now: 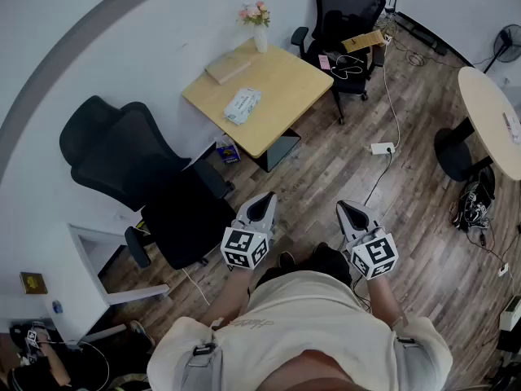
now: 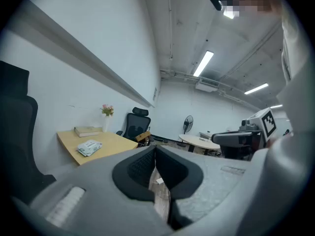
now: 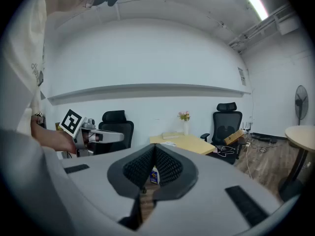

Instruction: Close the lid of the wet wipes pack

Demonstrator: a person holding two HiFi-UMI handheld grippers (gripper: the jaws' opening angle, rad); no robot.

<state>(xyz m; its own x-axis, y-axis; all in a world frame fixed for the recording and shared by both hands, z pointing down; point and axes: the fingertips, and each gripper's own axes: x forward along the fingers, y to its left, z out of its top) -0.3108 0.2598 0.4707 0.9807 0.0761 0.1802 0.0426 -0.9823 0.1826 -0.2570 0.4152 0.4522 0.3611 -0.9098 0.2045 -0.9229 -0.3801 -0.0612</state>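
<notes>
The wet wipes pack (image 1: pixel 242 105) lies on the square wooden table (image 1: pixel 285 84) well ahead of me, pale green and white; from this distance I cannot tell how its lid stands. The left gripper view shows the pack (image 2: pixel 89 147) far off on the same table (image 2: pixel 115 142). My left gripper (image 1: pixel 262 203) and right gripper (image 1: pixel 348 210) are held side by side over the wood floor, far short of the table. Both are shut with nothing between the jaws, as the left gripper (image 2: pixel 155 149) and the right gripper (image 3: pixel 154 149) show in their own views.
A book (image 1: pixel 228 66) and a vase of flowers (image 1: pixel 259 24) share the table. A black office chair (image 1: pixel 138 169) stands at its left, another (image 1: pixel 346 15) behind it. A round table (image 1: pixel 488 112), a power strip (image 1: pixel 383 147) with cables and a fan (image 1: pixel 509 43) are to the right.
</notes>
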